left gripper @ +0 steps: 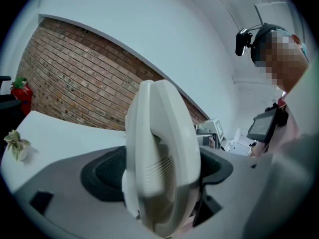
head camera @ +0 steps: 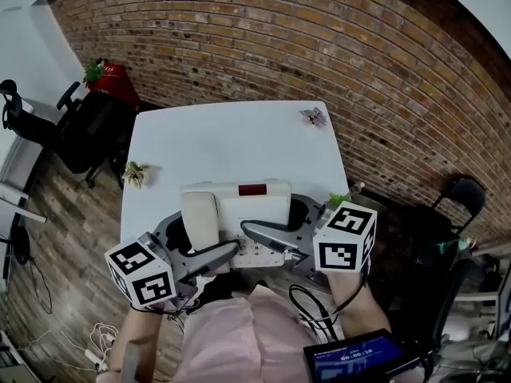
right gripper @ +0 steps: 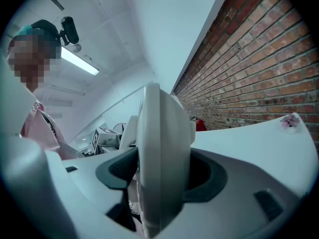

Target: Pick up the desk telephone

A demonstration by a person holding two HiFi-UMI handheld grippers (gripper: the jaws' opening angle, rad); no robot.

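The white desk telephone (head camera: 235,214), handset on its left side and a red display strip at its far edge, hangs above the near edge of the white table (head camera: 223,142). My left gripper (head camera: 196,246) is shut on its left end and my right gripper (head camera: 283,226) is shut on its right end. In the left gripper view the telephone's pale edge (left gripper: 159,158) stands upright in my left gripper (left gripper: 159,178), dark pads on both sides. The right gripper view shows the telephone's other edge (right gripper: 159,158) clamped the same way in my right gripper (right gripper: 162,176).
A small dried-flower ornament (head camera: 136,174) lies at the table's left edge and a pinkish one (head camera: 314,117) at the far right corner. Black office chairs (head camera: 80,130) stand left, another chair (head camera: 463,194) right. A brick wall (head camera: 319,46) runs behind. A lit screen (head camera: 351,357) sits by my body.
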